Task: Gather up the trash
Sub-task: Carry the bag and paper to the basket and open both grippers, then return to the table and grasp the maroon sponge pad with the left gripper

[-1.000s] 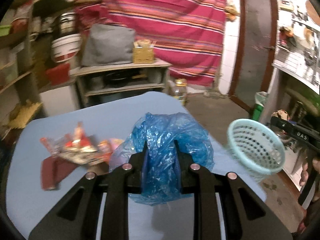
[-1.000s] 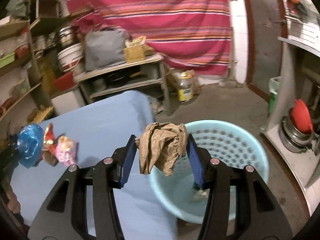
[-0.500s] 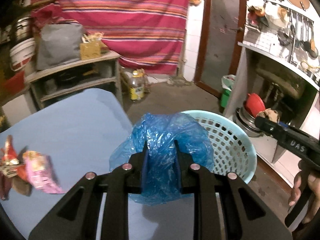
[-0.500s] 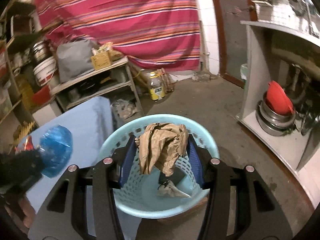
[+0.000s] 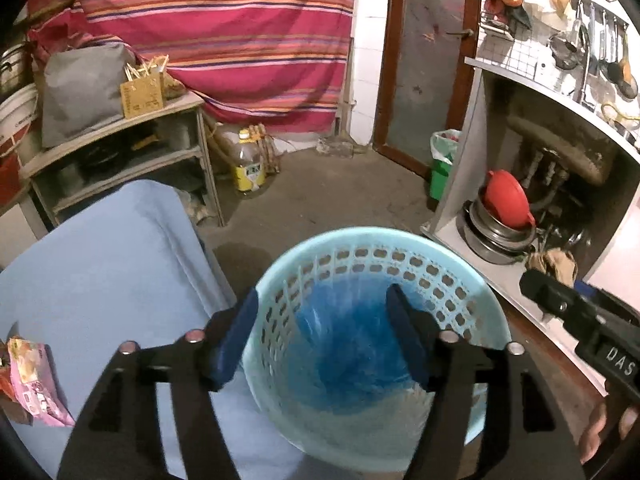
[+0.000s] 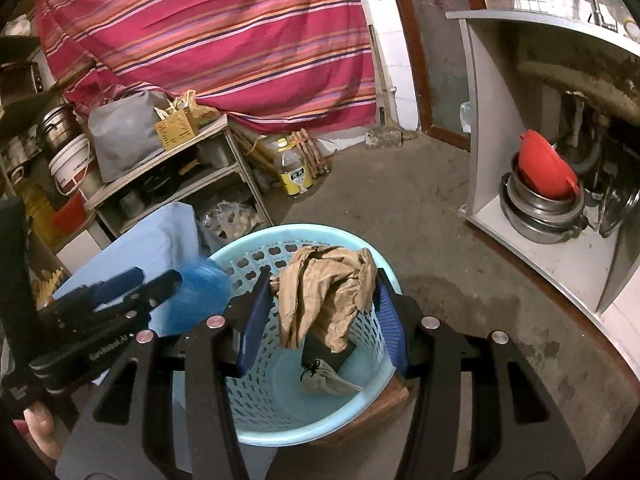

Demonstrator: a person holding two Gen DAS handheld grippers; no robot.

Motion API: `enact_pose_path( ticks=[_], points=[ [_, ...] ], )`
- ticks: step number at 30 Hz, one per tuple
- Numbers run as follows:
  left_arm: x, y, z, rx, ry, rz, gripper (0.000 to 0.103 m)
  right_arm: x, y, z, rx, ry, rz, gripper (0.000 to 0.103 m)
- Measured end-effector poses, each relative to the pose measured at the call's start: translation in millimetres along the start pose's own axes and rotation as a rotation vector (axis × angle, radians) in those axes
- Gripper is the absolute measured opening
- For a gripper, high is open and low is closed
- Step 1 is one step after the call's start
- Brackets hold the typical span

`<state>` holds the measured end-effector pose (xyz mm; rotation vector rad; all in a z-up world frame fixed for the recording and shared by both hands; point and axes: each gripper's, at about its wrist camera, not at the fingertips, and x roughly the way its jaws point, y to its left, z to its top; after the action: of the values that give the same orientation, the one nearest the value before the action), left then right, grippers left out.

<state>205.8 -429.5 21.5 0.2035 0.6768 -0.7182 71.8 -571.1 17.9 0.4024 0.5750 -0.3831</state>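
Now the left gripper (image 5: 320,332) is opening, blue bag (image 5: 352,344) dropping into the basket (image 5: 472,304); the right gripper (image 6: 320,312) is clamping crumpled brown paper (image 6: 324,296).

One light-blue basket (image 5: 372,256) is being seen below two grippers. One blue plastic bag (image 5: 352,344) and one crumpled brown paper (image 6: 326,292) are being counted, plus one pink wrapper (image 5: 30,380) leftward.

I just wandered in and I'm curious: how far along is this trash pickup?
Partly done. Some scraps already lie at the bottom of the basket. The left gripper has just opened and the blue plastic bag is dropping in. The right gripper holds crumpled brown paper over the basket, not yet released. Snack wrappers remain on the blue table.
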Motion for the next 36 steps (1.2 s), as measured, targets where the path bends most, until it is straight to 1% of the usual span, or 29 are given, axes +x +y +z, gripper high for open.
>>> enact_pose_path(
  ticks=[1,3,6,8,12,18,19,21,25,28,33,36],
  points=[
    [-1,0,1,0.003,0.002,-0.002,0.068,0,0,0,0.002,0.002,0.0,0.051],
    [-5,4,-1,-0.003,-0.001,0.005,0.078,2,0,0,0.005,0.004,-0.003,0.052],
    [-16,13,-3,-0.014,-0.02,0.016,0.083,6,5,-1,-0.003,0.011,-0.003,0.052],
    [-24,20,-7,-0.02,-0.037,0.035,0.085,8,10,-3,-0.018,0.018,-0.001,0.052],
    [-36,32,-11,-0.031,-0.053,0.071,0.087,16,23,-4,-0.052,0.026,-0.009,0.052],
    [-48,48,-14,-0.051,-0.065,0.101,0.088,26,42,-5,-0.094,0.025,-0.008,0.052],
    [-49,49,-13,-0.053,-0.067,0.107,0.088,27,45,-5,-0.104,0.014,0.002,0.054],
    [-52,53,-13,-0.058,-0.07,0.117,0.088,29,49,-3,-0.112,-0.001,0.008,0.075],
    [-61,61,-16,-0.072,-0.081,0.135,0.088,33,51,-1,-0.08,0.007,0.019,0.078],
    [-69,70,-21,-0.081,-0.085,0.145,0.088,34,55,-2,-0.076,0.008,0.01,0.083],
    [-83,89,-32,-0.106,-0.092,0.174,0.089,32,71,-4,-0.087,0.007,-0.017,0.098],
    [-97,106,-41,-0.124,-0.093,0.184,0.089,27,84,-6,-0.078,-0.003,0.003,0.099]
  ],
)
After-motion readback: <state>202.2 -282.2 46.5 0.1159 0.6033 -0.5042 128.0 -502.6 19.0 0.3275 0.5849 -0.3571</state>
